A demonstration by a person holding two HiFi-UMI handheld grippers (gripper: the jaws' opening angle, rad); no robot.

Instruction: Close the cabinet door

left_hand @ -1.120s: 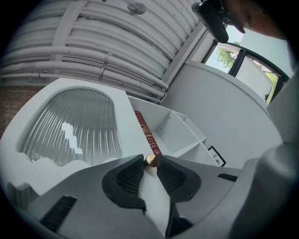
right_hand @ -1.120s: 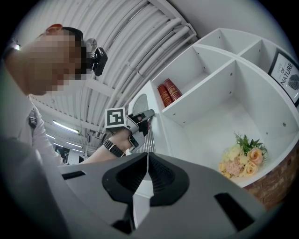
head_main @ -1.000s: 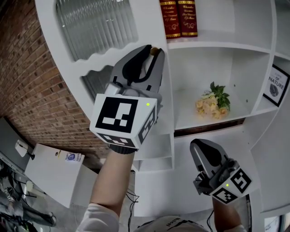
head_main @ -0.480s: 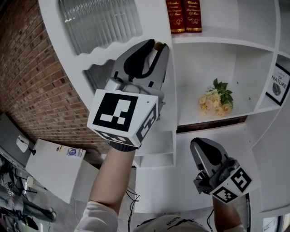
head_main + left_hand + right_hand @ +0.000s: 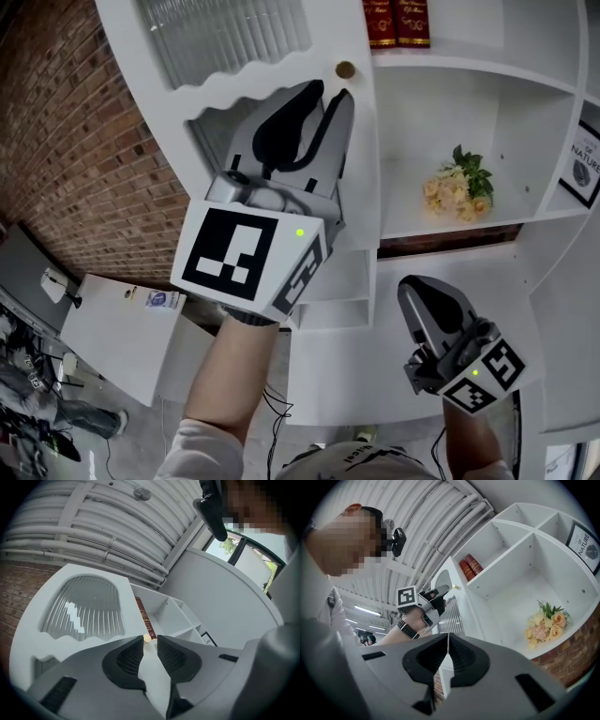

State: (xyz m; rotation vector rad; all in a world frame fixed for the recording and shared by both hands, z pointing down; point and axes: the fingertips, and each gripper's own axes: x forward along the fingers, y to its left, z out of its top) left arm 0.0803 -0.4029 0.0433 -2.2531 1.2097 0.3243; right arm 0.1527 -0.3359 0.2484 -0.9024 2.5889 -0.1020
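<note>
Cabinet door (image 5: 225, 33) with its ribbed glass hangs at the left edge of the white shelving ahead of us. Nearest us, our right gripper (image 5: 419, 284) sits low, jaws pressed together on nothing. Higher up, our left gripper (image 5: 330, 91) has its jaws parted, tips just beside the door's brass knob (image 5: 345, 69) without clamping it. Beyond, flowers (image 5: 457, 187) lie on a shelf, with red books (image 5: 397, 23) above

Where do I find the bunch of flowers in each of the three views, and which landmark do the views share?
Head view: flowers right of centre, on the open shelf.
Left gripper view: not in it.
Right gripper view: flowers at lower right, on the same shelf.
Shared landmark: the red books, in all three.
</note>
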